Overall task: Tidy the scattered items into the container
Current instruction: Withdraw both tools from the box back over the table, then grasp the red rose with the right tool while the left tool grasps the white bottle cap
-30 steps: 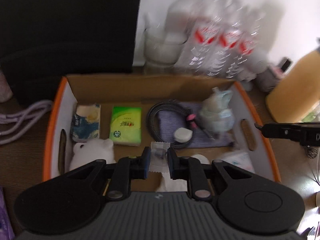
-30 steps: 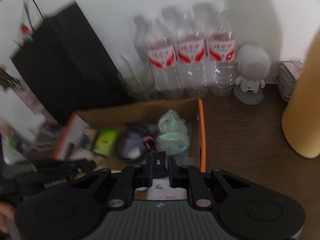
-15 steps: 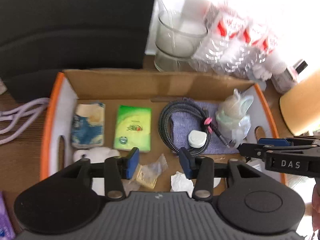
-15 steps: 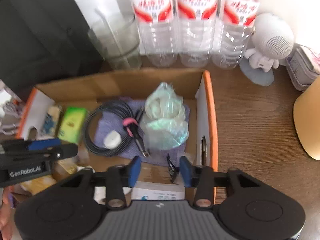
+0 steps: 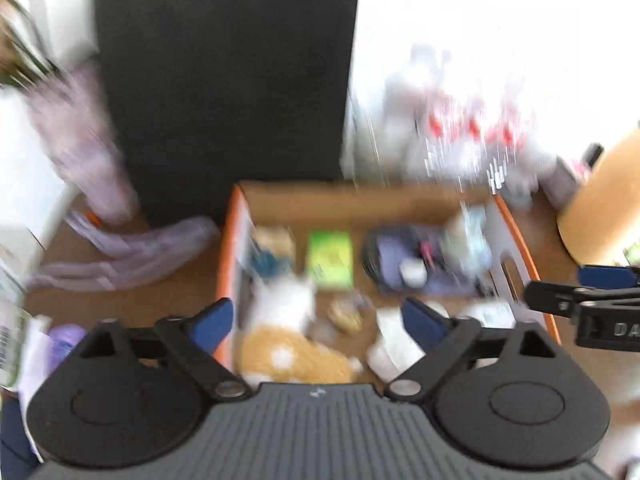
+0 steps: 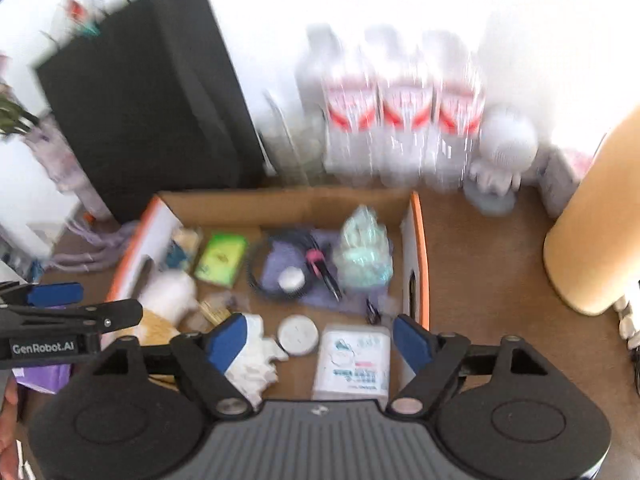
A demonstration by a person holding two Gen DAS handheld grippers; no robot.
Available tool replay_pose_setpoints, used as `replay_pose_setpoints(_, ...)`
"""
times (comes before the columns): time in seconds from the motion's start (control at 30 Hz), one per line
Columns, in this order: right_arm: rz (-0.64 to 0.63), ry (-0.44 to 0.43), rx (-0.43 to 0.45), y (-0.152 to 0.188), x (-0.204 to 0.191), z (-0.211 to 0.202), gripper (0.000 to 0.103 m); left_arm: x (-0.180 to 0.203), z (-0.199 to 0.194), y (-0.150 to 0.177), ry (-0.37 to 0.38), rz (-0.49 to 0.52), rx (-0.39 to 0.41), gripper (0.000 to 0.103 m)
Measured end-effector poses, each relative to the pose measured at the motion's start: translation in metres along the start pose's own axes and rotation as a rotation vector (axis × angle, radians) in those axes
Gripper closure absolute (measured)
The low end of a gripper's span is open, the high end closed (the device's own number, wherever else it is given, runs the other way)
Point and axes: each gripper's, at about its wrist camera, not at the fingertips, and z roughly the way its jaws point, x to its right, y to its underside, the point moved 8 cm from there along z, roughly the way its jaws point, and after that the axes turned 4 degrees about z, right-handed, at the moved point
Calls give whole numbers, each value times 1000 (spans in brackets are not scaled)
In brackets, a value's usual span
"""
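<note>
1. Left wrist view, blurred: the left gripper hangs with jaws wide apart and empty above the near edge of the cardboard box, which sits on a brown wooden table. A green packet lies near the box's back wall; a black bag stands behind the box's left corner.

2. Right wrist view: the right gripper is also spread open, holding nothing, over a white tissue pack at the box's near edge. What look like three water bottles line the white wall.

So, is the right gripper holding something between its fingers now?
No, the right gripper is wide open, and the white packet below it lies loose on the floor of the box.
</note>
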Motion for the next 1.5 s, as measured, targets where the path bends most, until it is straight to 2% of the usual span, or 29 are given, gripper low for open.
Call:
replay_pose_setpoints(0.07, -39, -8, 217, 13, -8, -28, 22, 1, -36, 11, -13, 25, 296, 0)
replay_pose_setpoints(0.1, -55, -27, 346, 22, -11, -44, 20, 1, -52, 20, 0, 24, 417, 0)
replay_pose_setpoints(0.13, -64, -54, 471, 34, -13, -59, 17, 0, -63, 29, 8, 1, 503, 0)
replay_pose_setpoints(0.17, -66, -81, 570, 47, -13, -70, 10, -1, -70, 38, 17, -30, 543, 0)
replay_pose_setpoints(0.2, -64, -89, 617, 58, -13, -75, 8, -2, -72, 44, 30, -56, 543, 0)
replay_pose_setpoints(0.23, -64, -89, 625, 66, -14, -75, 8, -1, -72, 48, 47, -73, 523, 0)
replay_pose_setpoints(0.3, -59, -100, 608, 77, -14, -72, 9, 1, -74, 55, 48, -79, 495, 0)
replay_pose_setpoints(0.4, -63, -97, 612, 93, -14, -82, 8, 5, -90, 70, -14, -24, 521, 0)
replay_pose_setpoints(0.47, -65, -93, 605, 111, -11, -95, 8, 9, -106, 93, -18, 11, 572, 0)
replay_pose_setpoints(0.53, -77, -115, 580, 141, -8, -103, 8, 13, -116, 125, 9, 15, 581, 0)
replay_pose_setpoints(0.67, -122, -92, 500, 222, 7, -108, 10, 28, -115, 200, 76, -30, 418, 0)
replay_pose_setpoints(0.77, -18, -89, 509, 275, 35, -125, 10, 62, -115, 245, 228, 41, 338, 0)
replay_pose_setpoints(0.8, 22, -99, 509, 288, 43, -129, 9, 73, -114, 250, 258, 82, 321, 0)
replay_pose_setpoints(0.83, 34, -110, 494, 294, 50, -130, 9, 82, -111, 250, 258, 126, 309, 0)
replay_pose_setpoints(0.9, 4, -72, 447, 297, 58, -121, 12, 88, -99, 238, 211, 175, 304, 0)
replay_pose_setpoints(0.97, -27, -10, 407, 292, 61, -106, 13, 84, -85, 224, 161, 160, 289, 0)
replay_pose_setpoints(1.03, -28, -36, 372, 288, 60, -90, 13, 71, -73, 217, 108, 104, 253, 0)
replay_pose_setpoints(1.07, -24, -56, 349, 284, 58, -81, 14, 63, -68, 217, 107, 72, 238, 0)
replay_pose_setpoints(1.17, -65, -83, 307, 267, 47, -57, 14, 57, -60, 232, 182, 34, 175, 0)
replay_pose_setpoints(1.27, -131, -111, 295, 238, 29, -34, 15, 72, -63, 248, 268, 129, 151, 0)
replay_pose_setpoints(1.37, -149, -144, 281, 201, 10, -10, 15, 93, -68, 248, 361, 199, 167, 0)
replay_pose_setpoints(1.43, -216, -138, 230, 184, -7, 14, 18, 111, -69, 246, 434, 233, 167, 0)
replay_pose_setpoints(1.5, -292, -76, 154, 175, -19, 41, 29, 128, -66, 244, 450, 286, 166, 0)
